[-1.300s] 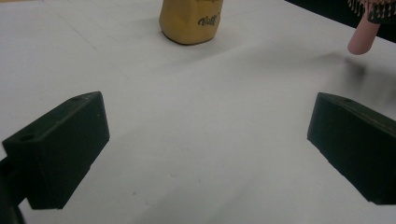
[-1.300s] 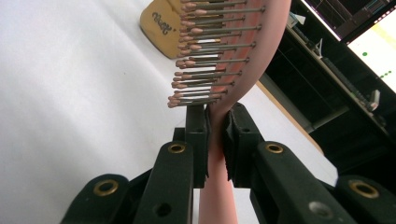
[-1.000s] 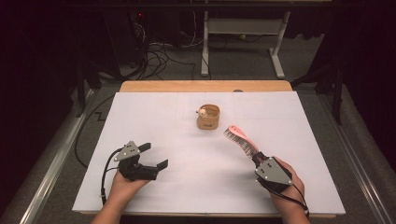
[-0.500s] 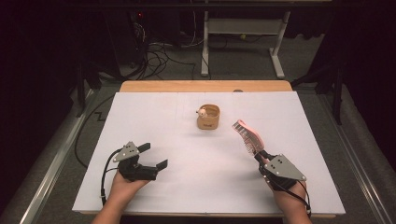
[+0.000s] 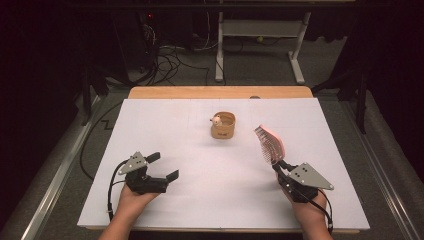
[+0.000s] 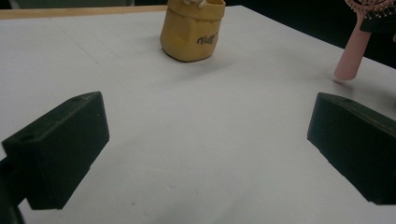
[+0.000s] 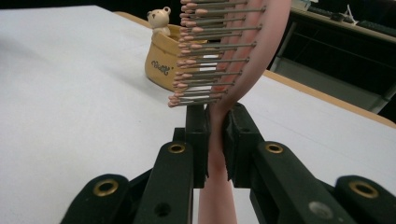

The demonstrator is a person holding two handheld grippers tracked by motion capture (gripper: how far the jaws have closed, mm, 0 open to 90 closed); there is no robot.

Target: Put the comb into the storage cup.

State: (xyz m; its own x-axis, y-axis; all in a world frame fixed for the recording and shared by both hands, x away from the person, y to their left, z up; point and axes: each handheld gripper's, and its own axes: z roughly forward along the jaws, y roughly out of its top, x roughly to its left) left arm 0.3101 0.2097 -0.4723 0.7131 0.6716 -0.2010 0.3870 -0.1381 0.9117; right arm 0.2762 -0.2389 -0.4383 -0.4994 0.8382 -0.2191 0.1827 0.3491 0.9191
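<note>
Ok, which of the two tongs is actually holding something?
The right tongs: shut on the pink hairbrush, gripping its handle, bristle head raised. The left tongs stand open over bare table.

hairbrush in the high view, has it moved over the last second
Yes. The pink hairbrush, clamped in the right gripper, has tipped from slanting left toward the tan pouch to standing nearly upright, its head now right of the pouch.

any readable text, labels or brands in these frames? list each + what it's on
Dark script word on the side of the yellow pouch: too blurred to read for sure in both gripper views; too small in the high view.
No readable text on the pink hairbrush or the right hand-held gripper clamping it.
</note>
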